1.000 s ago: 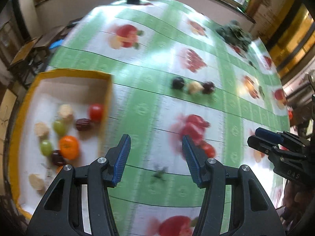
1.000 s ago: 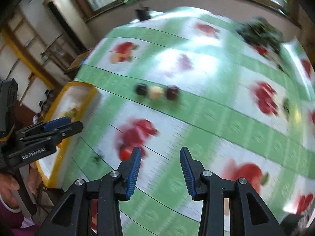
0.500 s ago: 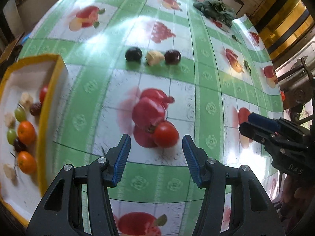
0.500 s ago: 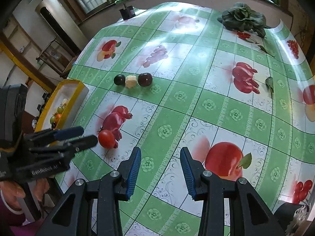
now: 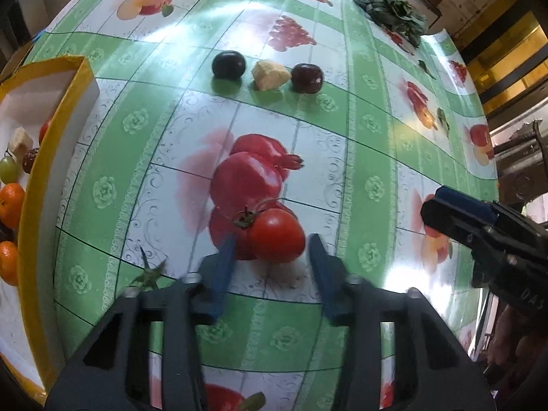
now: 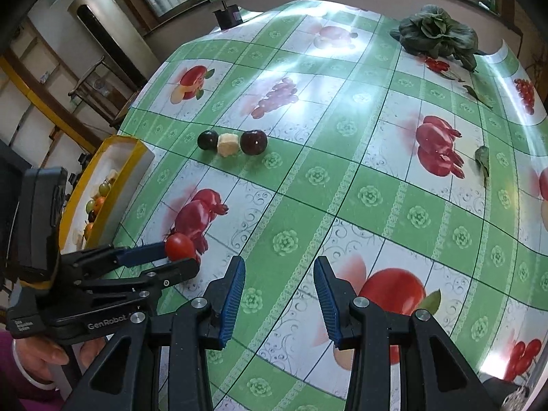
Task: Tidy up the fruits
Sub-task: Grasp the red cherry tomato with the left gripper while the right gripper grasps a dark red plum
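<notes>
Red tomato sat on the tablecloth between my left gripper pads (jaws just closing, no contact visible) — right gripper gaped empty.

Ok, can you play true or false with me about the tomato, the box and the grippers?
1. The tomato sits between the left gripper's fingers. True; its jaws have just been closing.
2. The right gripper holds a plum. False: nothing is between its fingers.
3. The pale chunk lies between two dark round fruits. True.
4. The yellow box is empty. False: it holds oranges, grapes and more.
5. The leafy greens are in the box. False: they lie at the table's far edge.
</notes>
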